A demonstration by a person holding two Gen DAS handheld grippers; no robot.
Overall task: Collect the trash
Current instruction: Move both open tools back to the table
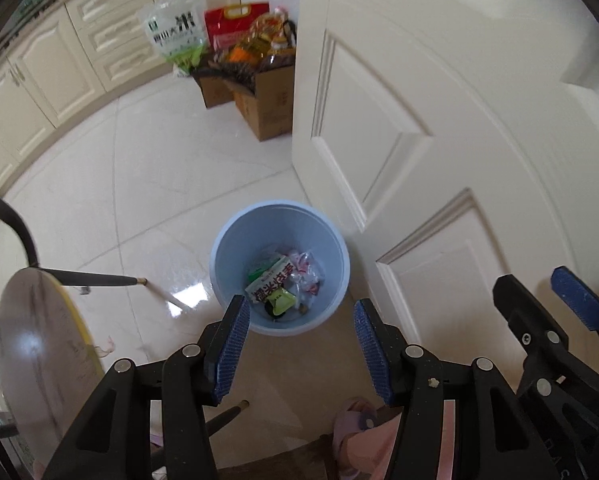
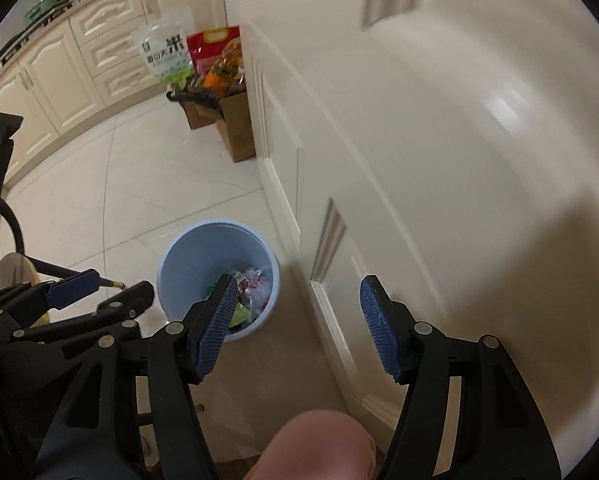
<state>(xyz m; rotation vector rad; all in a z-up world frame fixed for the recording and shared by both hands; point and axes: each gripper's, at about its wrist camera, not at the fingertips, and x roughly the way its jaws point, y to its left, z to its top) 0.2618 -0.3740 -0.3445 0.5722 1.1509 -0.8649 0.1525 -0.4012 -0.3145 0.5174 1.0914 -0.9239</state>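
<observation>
Wrappers lay inside the blue bin (image 1: pixel 279 268) on the floor, lower centre of frame, beside the door (image 1: pixel 439 120). Left gripper (image 1: pixel 297 344) and right gripper (image 2: pixel 299 326) hung above, jaws apart, empty. Any further piece dropped from this height could likely miss the rim.

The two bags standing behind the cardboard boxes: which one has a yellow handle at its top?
The red bag, nearer the door. The white and green bag stands beside it by the cabinets and shows no such handle.
</observation>
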